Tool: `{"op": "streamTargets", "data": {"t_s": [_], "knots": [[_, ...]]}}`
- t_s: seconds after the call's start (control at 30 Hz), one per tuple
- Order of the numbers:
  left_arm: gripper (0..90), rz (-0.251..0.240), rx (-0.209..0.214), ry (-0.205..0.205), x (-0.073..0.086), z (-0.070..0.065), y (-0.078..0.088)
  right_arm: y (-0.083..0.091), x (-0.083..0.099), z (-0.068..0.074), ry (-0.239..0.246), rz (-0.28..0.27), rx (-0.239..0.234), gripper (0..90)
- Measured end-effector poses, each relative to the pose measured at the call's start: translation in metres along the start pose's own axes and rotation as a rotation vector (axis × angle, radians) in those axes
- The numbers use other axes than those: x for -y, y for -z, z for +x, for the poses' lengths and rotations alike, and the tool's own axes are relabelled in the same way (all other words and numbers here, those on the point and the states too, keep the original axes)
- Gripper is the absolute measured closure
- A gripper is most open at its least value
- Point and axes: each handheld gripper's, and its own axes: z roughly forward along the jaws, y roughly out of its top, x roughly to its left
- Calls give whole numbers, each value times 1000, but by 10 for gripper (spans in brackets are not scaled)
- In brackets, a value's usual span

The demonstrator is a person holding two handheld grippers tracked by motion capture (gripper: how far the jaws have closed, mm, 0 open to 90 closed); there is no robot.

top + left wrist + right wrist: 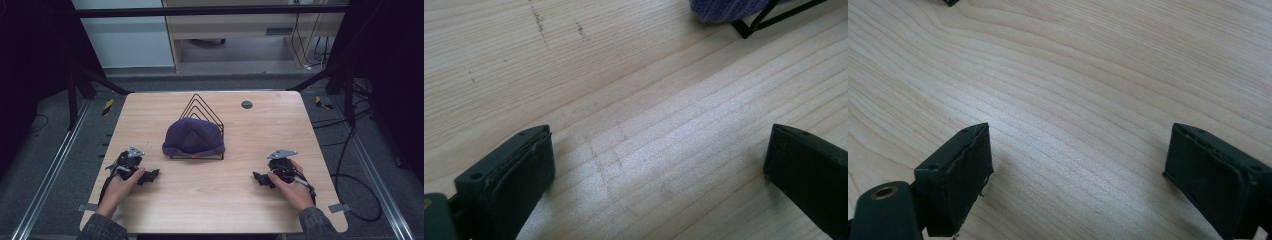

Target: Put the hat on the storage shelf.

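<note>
Both tongs (150,176) (260,179) gape; hat (193,138) hides the rack (202,107) (partly).

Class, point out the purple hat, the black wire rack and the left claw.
purple hat (192,137), high view, middle of its knit crown.
black wire rack (202,102), high view, its peaked wires.
left claw (150,176), high view, between its fingertips.

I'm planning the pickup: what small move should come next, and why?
Probably bring the left tool forward toward the purple knitted beanie draped over the black wire rack. Both tools, the right tool too, rest open on the wooden table, apart from it.
</note>
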Motion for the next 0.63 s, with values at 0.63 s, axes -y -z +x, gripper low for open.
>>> {"op": "streamTargets", "data": {"t_s": [0.63], "knots": [[0, 5, 5, -4, -1, 0, -1, -1, 10, 9, 40, -48, 31, 71]]}}
